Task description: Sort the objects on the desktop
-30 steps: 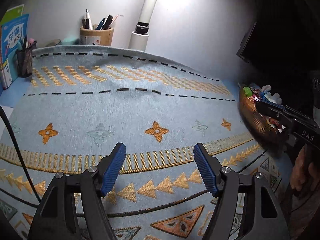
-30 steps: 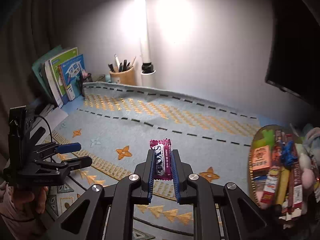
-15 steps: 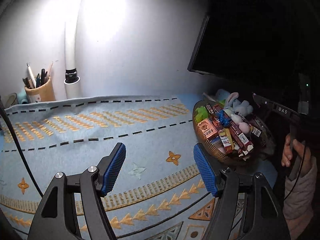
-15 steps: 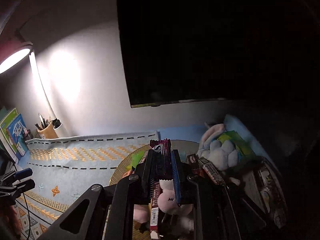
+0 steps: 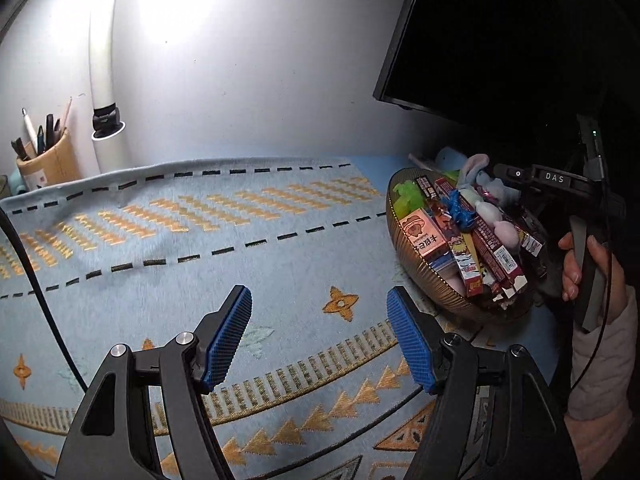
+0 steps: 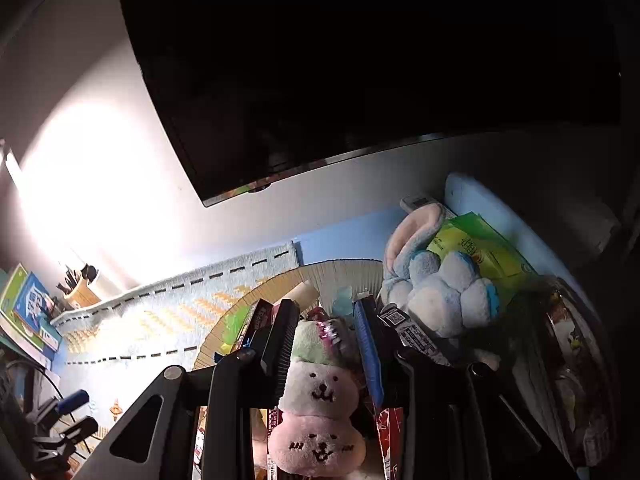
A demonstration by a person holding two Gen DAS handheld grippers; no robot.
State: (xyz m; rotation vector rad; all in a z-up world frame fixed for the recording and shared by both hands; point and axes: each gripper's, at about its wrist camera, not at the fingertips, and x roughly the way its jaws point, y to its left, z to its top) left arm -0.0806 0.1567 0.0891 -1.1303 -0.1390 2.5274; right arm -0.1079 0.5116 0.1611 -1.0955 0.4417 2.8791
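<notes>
Now: one candy over one basket

Above the brown basket the right gripper is opening; the purple candy lies between its pads, atop two stacked plush faces. Left of the basket, the left gripper hangs half-open, empty, over the patterned mat. One blue plush rabbit sits behind.

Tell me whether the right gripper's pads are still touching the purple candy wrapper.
Apart. In the right wrist view the right gripper is opening over the basket; the purple candy wrapper lies between the pads, clear of both.
</notes>
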